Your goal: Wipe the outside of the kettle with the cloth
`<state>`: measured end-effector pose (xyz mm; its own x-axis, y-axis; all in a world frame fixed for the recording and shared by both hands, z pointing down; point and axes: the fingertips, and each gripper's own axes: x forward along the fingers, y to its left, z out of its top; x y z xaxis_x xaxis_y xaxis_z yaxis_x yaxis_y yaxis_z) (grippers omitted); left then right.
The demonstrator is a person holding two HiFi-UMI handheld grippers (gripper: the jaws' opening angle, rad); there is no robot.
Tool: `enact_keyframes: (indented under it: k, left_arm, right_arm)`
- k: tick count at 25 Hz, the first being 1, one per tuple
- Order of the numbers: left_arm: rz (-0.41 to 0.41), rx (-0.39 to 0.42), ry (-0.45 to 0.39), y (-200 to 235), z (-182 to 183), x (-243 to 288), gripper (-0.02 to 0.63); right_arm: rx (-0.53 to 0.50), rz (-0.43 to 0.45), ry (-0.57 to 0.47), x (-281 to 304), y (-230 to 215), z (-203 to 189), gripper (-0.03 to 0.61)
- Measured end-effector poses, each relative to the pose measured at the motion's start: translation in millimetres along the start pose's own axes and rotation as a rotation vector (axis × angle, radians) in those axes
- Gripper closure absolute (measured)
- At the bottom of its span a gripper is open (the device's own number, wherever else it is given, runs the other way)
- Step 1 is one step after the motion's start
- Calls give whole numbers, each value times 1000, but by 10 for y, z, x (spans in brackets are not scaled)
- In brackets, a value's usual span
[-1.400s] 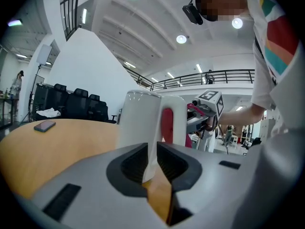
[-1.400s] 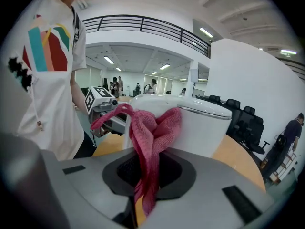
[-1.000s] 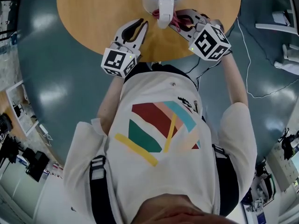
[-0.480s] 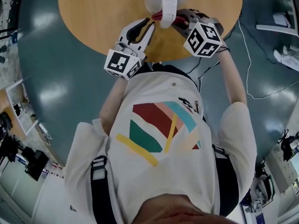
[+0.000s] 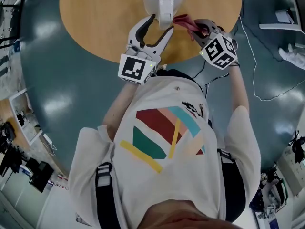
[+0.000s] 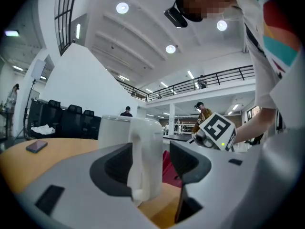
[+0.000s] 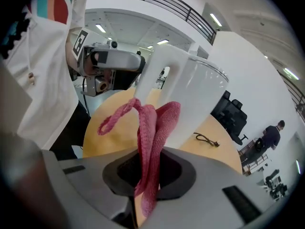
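Kettle handle point(image 5: 165, 13) sits between left hand-held gripper's point(image 5: 161, 24) jaws, which just opened.

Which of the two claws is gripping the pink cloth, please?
The right claw, shut on the pink cloth; the left claw has just opened, kettle handle between its jaws.

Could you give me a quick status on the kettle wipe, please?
Left gripper just opened, kettle handle loose between its jaws. Right gripper shut on pink cloth beside kettle. Nothing blocking.
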<state>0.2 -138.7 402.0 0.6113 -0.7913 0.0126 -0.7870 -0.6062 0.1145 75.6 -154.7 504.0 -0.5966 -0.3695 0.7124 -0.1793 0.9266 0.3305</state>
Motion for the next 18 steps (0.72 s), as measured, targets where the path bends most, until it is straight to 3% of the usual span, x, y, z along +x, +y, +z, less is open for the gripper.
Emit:
enact_keyframes:
  k: [6,10,16,18]
  left_arm:
    - [61,84,50,32,-53,150,344]
    - [75,143,15,121,7,23,344]
    - [70,112,69,471,-60,-147,345]
    - [91,138,76,623,-24,-198,345]
  right_arm:
    - [35,-41,-6,-138,59,-19,540]
    - [46,-53,-14,-195,24,-39,540]
    - [54,-52,-17,-173,-31,-83,540]
    - [51,-57,-20,-161,-63,-47,540]
